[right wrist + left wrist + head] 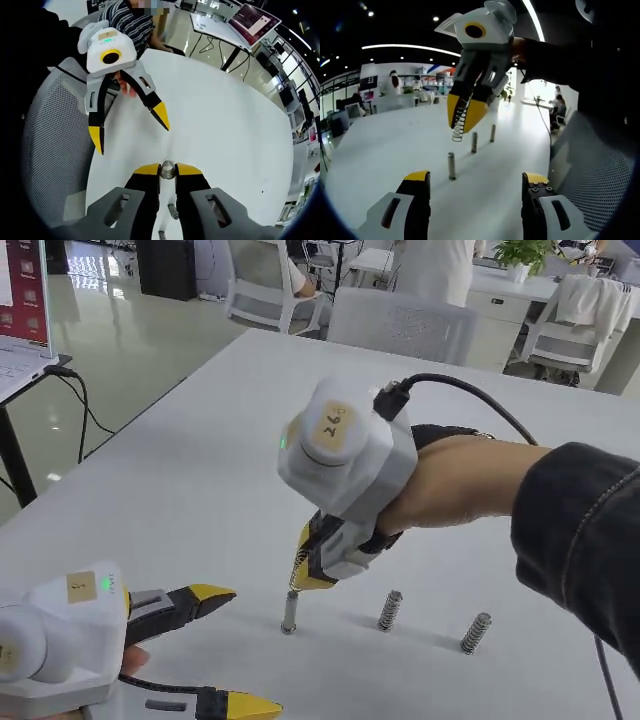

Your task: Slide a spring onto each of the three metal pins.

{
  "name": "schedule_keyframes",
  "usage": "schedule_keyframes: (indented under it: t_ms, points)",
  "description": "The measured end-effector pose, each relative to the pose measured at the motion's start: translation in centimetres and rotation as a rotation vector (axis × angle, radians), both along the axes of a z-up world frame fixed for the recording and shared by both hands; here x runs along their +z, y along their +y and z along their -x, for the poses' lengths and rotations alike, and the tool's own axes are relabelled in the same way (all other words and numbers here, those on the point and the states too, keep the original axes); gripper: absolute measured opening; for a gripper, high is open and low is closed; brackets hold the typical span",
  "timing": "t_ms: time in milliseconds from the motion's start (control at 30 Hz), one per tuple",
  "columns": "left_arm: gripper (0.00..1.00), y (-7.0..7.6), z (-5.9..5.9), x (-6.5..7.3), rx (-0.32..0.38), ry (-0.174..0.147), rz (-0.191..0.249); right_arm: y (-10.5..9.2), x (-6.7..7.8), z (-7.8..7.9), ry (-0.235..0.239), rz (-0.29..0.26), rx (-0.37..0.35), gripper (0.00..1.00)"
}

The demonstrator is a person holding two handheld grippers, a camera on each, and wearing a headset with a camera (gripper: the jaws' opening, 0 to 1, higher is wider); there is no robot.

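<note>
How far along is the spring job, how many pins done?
Two of three look done: the middle pin and the right-hand pin are already sprung. In hand: the right gripper is shut on the third spring, held above the bare pin. Remaining: slide it down onto that pin. The left gripper is open, holding nothing.

1. Above the bare pin [289, 612]: blocked. The right gripper [463, 117] hangs there with a spring [458, 127] clamped in its tips, its lower end just clear of the pin top.
2. Right of the pin: two spring-covered pins [390, 610] [476, 632] stand in a row, with bare gaps between them.
3. Left and near side: the left gripper [235, 650], jaws spread wide, sits near but apart.
4. Far side: unobstructed white table [200, 470] to its edge, with a grey chair [400, 325] beyond.
</note>
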State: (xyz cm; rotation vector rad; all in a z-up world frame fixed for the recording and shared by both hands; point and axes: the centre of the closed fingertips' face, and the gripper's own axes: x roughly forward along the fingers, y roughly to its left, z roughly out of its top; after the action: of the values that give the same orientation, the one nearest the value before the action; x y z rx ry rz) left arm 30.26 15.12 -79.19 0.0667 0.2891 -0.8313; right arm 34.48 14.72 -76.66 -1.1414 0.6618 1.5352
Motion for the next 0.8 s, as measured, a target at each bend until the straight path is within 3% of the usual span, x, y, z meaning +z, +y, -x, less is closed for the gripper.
schedule_keyframes:
  t_ms: [233,800]
  points:
    - [0.7,-0.3,0.1,0.0,-0.007,0.0,-0.003,0.1,-1.4,-0.7,0.004,0.026,0.011,0.08]
    - [0.68,0.2,0.2,-0.1,0.005,0.001,-0.004,0.4,-2.4,-1.0,0.023,0.03,0.007,0.08]
